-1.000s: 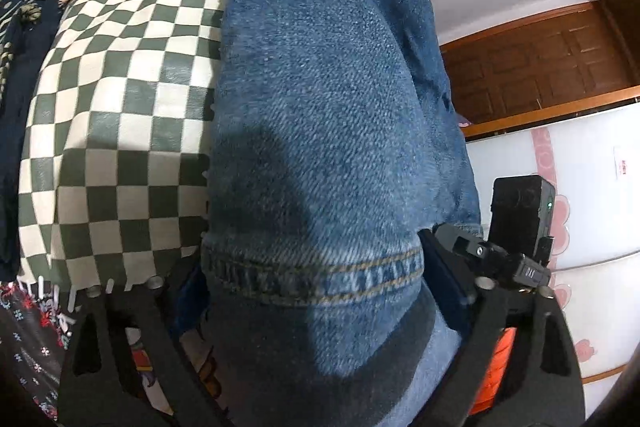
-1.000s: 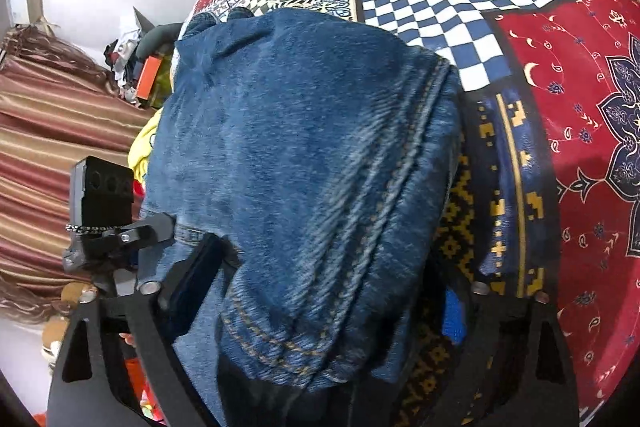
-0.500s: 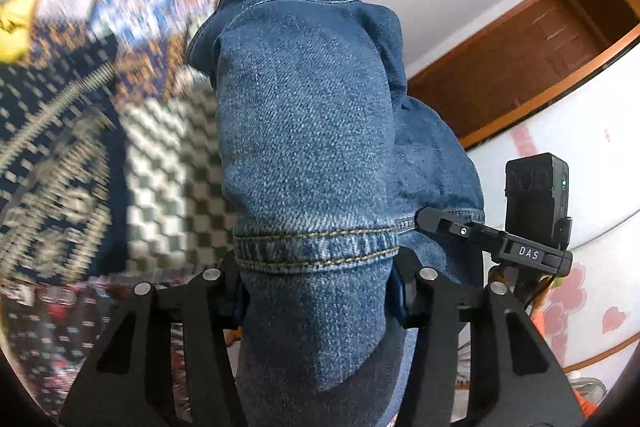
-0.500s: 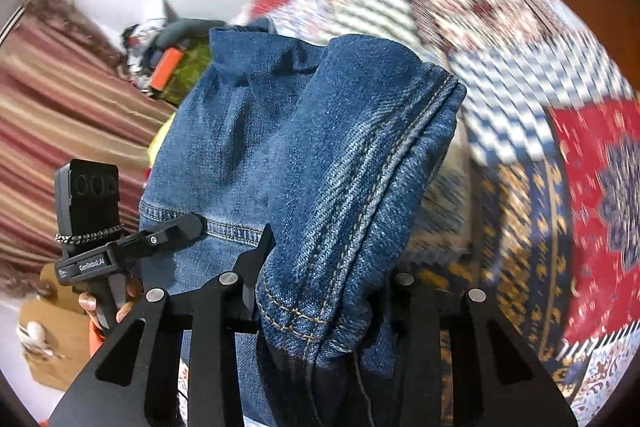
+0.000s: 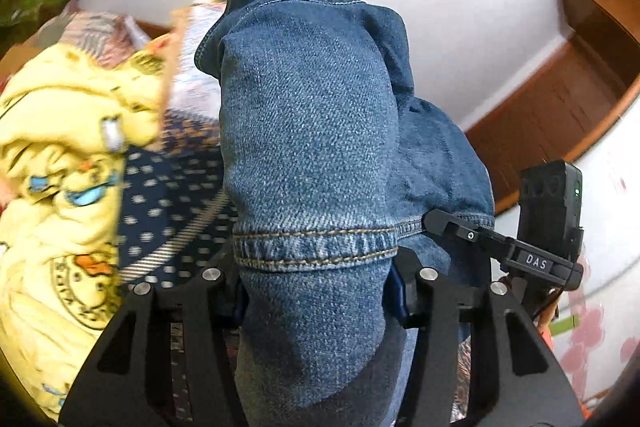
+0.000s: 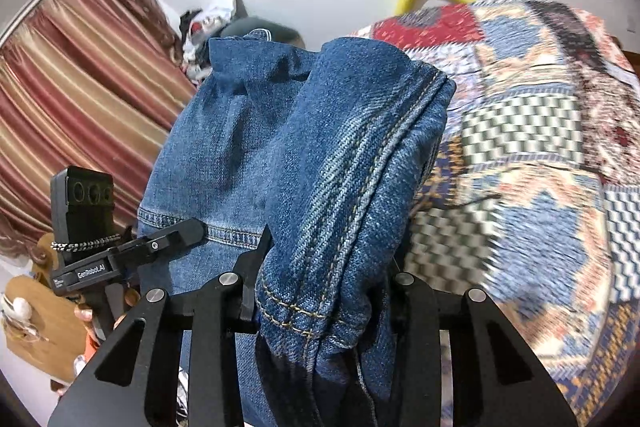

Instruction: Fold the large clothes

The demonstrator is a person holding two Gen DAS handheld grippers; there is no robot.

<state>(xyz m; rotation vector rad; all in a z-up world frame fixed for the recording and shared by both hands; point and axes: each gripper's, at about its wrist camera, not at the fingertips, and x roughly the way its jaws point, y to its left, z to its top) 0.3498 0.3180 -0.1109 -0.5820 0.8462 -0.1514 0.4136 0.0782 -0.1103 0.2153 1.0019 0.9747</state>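
Covering most of both views, jeans hang bunched above the blurred patchwork bed, hiding the fingertips. Left claw and right claw each clench denim. Yellow cloth is blurred, cut off.

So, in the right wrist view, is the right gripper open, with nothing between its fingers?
No, the right gripper is shut on the jeans, with the folded denim hem pinched between both fingers.
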